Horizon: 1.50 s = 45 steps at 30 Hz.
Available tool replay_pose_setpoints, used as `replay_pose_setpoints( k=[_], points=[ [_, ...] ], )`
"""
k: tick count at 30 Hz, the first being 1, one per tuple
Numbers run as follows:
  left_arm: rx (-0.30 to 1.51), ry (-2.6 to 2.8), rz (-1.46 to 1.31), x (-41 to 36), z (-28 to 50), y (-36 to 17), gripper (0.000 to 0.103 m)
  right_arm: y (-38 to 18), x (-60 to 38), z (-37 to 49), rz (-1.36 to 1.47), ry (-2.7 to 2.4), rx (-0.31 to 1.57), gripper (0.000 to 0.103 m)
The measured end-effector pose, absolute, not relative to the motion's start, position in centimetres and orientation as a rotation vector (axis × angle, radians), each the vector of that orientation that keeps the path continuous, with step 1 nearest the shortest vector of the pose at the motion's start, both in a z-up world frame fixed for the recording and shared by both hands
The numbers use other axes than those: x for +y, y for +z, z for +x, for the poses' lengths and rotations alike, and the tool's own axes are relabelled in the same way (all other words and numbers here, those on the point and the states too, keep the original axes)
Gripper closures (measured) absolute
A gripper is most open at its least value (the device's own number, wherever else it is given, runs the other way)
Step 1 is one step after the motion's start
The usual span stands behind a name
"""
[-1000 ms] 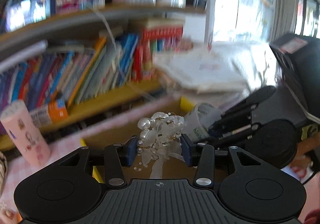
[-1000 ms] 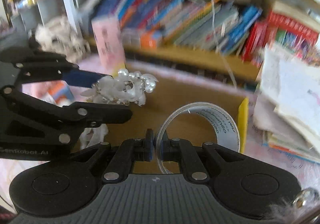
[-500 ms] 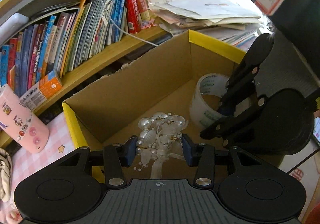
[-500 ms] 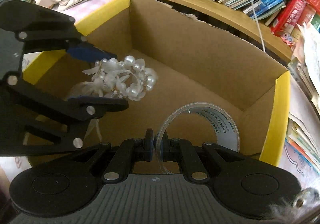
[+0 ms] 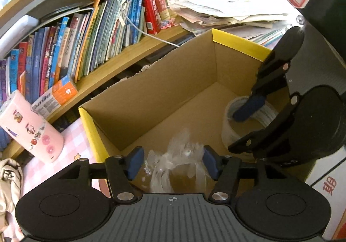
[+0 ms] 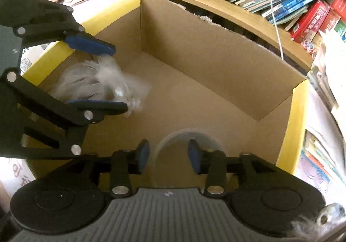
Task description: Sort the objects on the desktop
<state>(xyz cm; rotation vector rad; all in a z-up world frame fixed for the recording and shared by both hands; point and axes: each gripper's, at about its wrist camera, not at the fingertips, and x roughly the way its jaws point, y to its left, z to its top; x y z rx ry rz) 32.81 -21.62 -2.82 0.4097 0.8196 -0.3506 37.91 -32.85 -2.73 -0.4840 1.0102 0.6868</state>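
Both tools' jaws have just been opening over the cardboard box (image 6: 216, 64). Left tool (image 5: 172, 160) stands apart, pearl hair ornament (image 5: 183, 155) loose between. Right tool (image 6: 168, 155) apart, tape roll (image 6: 188, 133) released. Recommend lifting straight up, avoiding snagged ribbon.

Counted on inspection: one cardboard box (image 5: 164, 90), open at the top, with yellow-edged rim. Inside it were two items: one white beaded ornament (image 5: 181, 155), blurred, and one roll of clear tape (image 5: 235, 129). Two grippers were present, the left gripper (image 5: 172, 163) and the right gripper (image 6: 168, 155), two fingers apiece. Outside the box stood one pink canister (image 5: 30, 131), one orange-and-white carton (image 5: 55, 97), one white cable (image 5: 121, 10) and one heap of loose papers (image 5: 225, 10). The books on the shelf were too many and too crowded to count.
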Motion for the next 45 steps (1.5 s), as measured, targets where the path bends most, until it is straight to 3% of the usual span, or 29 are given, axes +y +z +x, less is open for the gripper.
replay_pose_setpoints(
  k=[10,20,30,45],
  points=[
    [0.764,-0.297,0.374,-21.0,31.3,-0.8,0.021,-0.4,-34.2,36.4,-0.421,0.665,0.959,0.05],
    [0.701,-0.265,0.284,-20.2,28.7,2.0,0.018,1.8,-35.7,33.9,-0.309,0.635,0.858,0.037],
    [0.609,-0.322,0.212,-19.9,25.5,4.7,0.013,5.1,-36.8,30.3,-0.187,0.57,0.736,0.033],
    [0.585,-0.416,0.195,-17.7,21.6,4.7,0.012,5.3,-36.5,24.9,-0.138,0.384,0.739,0.026]
  ],
)
